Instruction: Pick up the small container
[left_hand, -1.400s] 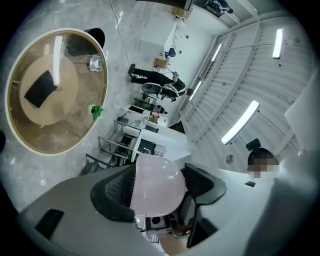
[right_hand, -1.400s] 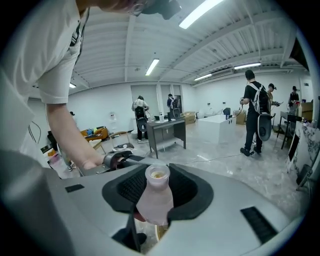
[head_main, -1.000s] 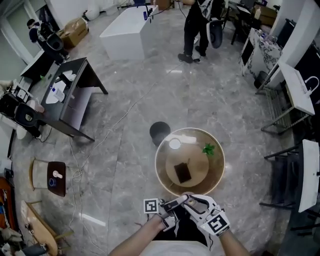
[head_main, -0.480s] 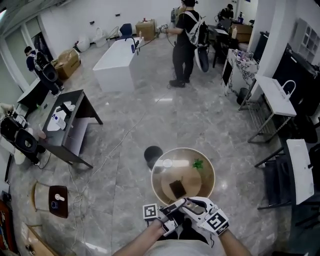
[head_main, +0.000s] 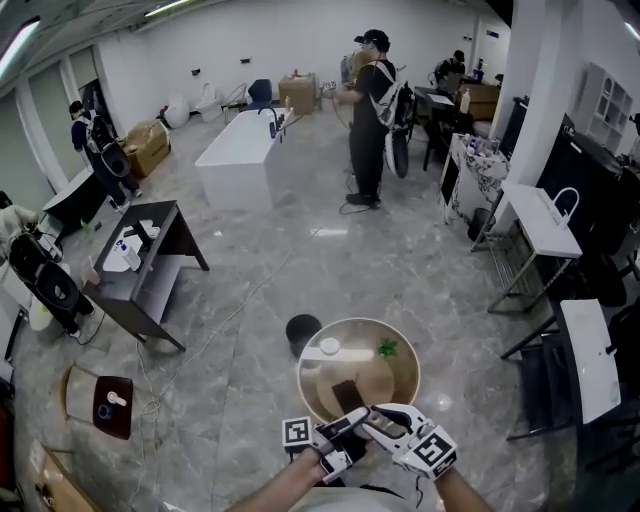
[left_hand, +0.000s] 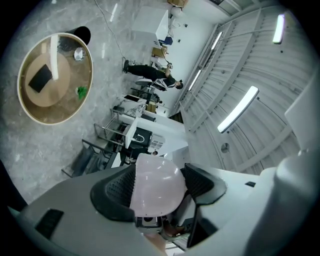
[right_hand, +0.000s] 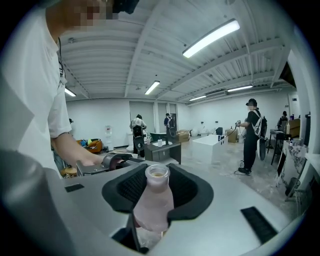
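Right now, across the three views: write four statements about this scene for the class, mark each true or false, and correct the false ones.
1. The right gripper holds a pale pink bottle between its fingers. True.
2. The left gripper is empty. False: it grips the bottle's rounded base.
3. A green plant sits on the round table. True.
4. The bottle stands on the round table. False: both grippers hold it off the table.

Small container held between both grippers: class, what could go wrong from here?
1. The right gripper holds the small container by its neck, the left gripper by its base; hands drifting apart could wrench it loose.
2. Its mouth looks uncapped, so tilting might spill any contents.
3. A slip could drop it onto the floor.
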